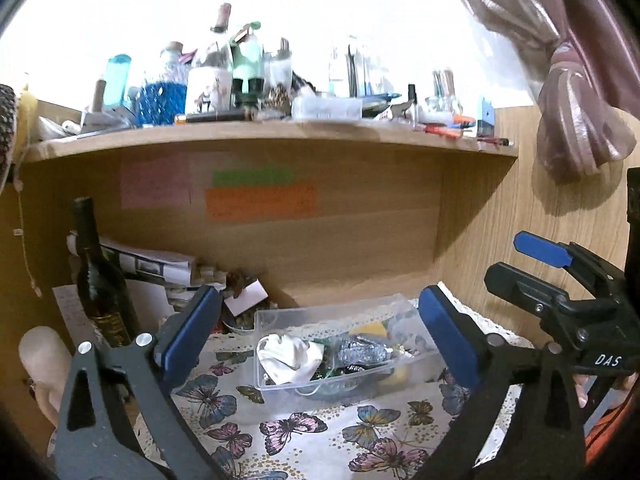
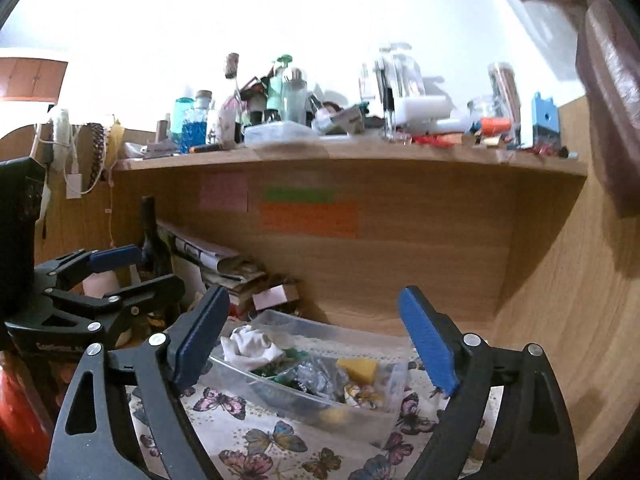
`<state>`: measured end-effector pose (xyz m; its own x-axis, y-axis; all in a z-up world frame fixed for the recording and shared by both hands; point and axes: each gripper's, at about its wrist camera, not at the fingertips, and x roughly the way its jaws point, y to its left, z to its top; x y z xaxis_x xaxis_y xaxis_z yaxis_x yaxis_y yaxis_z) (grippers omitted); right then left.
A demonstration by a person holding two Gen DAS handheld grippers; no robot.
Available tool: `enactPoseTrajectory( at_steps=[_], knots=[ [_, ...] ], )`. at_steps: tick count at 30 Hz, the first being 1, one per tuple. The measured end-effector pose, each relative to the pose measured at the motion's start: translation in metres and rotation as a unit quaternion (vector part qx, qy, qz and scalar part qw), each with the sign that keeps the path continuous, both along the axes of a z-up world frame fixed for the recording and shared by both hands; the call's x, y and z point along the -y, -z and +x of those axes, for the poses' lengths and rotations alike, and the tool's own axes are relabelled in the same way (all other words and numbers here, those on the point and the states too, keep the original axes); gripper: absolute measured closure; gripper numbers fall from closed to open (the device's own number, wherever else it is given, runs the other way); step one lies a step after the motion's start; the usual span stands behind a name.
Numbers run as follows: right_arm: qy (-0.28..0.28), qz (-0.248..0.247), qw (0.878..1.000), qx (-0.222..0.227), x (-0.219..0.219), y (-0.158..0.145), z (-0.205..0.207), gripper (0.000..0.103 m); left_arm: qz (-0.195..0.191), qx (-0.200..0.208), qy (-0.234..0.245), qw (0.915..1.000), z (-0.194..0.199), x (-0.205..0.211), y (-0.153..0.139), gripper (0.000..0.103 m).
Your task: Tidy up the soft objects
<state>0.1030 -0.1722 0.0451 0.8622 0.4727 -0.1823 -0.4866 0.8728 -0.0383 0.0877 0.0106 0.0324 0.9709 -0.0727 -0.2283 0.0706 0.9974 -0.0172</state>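
Note:
A clear plastic box [image 1: 280,382] [image 2: 394,376] stands on a butterfly-print cloth [image 1: 304,432] [image 2: 272,440] under a wooden shelf. It holds a crumpled white cloth [image 1: 290,354] [image 2: 250,346], a silvery wad [image 1: 360,350] [image 2: 320,372], a yellow sponge [image 2: 358,368] and other small soft items. My left gripper [image 1: 320,332] is open and empty, its fingers wide on either side of the box, short of it. My right gripper [image 2: 316,340] is open and empty, in front of the box. Each gripper shows in the other's view, the right gripper [image 1: 520,260] at the right edge, the left gripper [image 2: 132,276] at the left.
A dark wine bottle [image 1: 98,276] [image 2: 154,240] stands at the back left beside stacked papers [image 1: 156,264] [image 2: 216,260]. The wooden shelf [image 1: 260,134] [image 2: 340,154] above is crowded with bottles and jars. A wooden side wall [image 2: 560,300] closes the right. A pink curtain [image 1: 560,80] hangs at the upper right.

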Motion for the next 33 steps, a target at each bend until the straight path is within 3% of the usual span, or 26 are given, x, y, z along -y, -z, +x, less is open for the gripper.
enactPoseTrajectory(
  at_steps=[7,33],
  knots=[
    [0.007,0.015,1.000,0.009,0.008,0.000,-0.013,0.000,-0.005,0.011,0.002,0.9999,-0.019,0.006,-0.002,0.000],
    [0.010,0.024,1.000,0.014,0.009,0.000,-0.025,0.000,-0.010,0.010,0.008,0.9999,-0.027,0.007,0.002,0.000]
  ],
)
